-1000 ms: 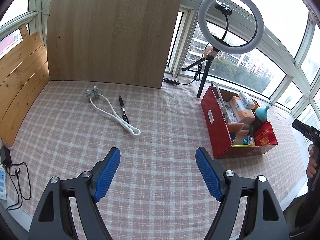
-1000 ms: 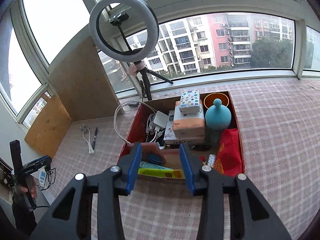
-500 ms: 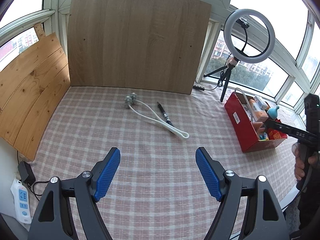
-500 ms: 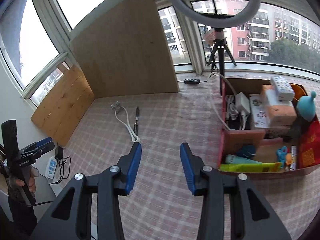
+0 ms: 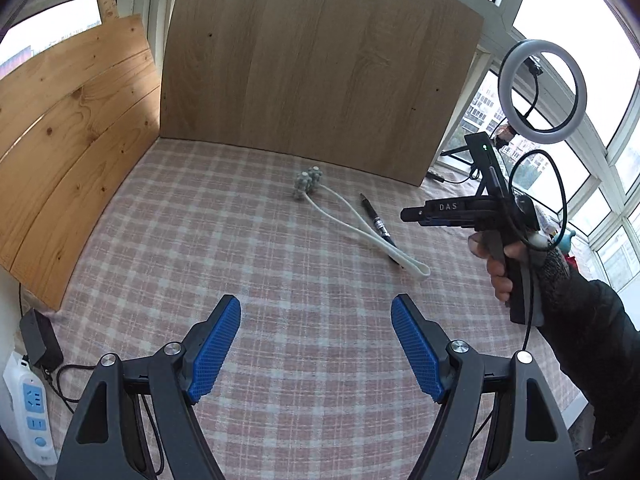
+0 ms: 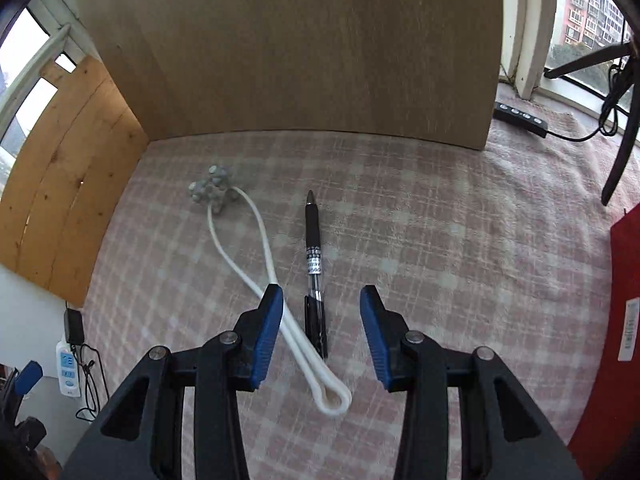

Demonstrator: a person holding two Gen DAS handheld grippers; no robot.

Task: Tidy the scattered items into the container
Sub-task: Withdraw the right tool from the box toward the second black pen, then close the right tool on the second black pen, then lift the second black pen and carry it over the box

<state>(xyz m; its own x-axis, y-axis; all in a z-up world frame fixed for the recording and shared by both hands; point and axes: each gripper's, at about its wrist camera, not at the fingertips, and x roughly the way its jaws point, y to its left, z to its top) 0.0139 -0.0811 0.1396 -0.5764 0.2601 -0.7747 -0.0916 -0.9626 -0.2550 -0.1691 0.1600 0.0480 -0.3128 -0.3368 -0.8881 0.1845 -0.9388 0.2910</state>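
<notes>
A black pen point(image 6: 314, 256) lies on the checked cloth beside a white looped cord with grey knobbed rollers point(image 6: 212, 190) at its far end. My right gripper point(image 6: 320, 320) hovers open over the pen's near end and the cord's loop, its blue pads apart on either side and not pressing on anything. Only one red wall of the box point(image 6: 620, 320) shows, at the right edge. In the left wrist view, my left gripper point(image 5: 316, 344) is open and empty over bare cloth, nearer than the cord point(image 5: 360, 224) and pen point(image 5: 376, 220). The right gripper point(image 5: 406, 214), held in a person's hand point(image 5: 500, 268), is beside the pen.
A tall wooden board point(image 5: 320, 60) stands at the back of the table and a pine board point(image 5: 68, 140) along its left side. A white power strip point(image 5: 32, 408) and black adapter lie off the left edge. A ring light point(image 5: 542, 92) on a tripod and a black cable remote point(image 6: 520, 114) are at the back right.
My right gripper swung left from over the red box and came down above the pen and cord. My left gripper also moved left and lower, and the box left its view.
</notes>
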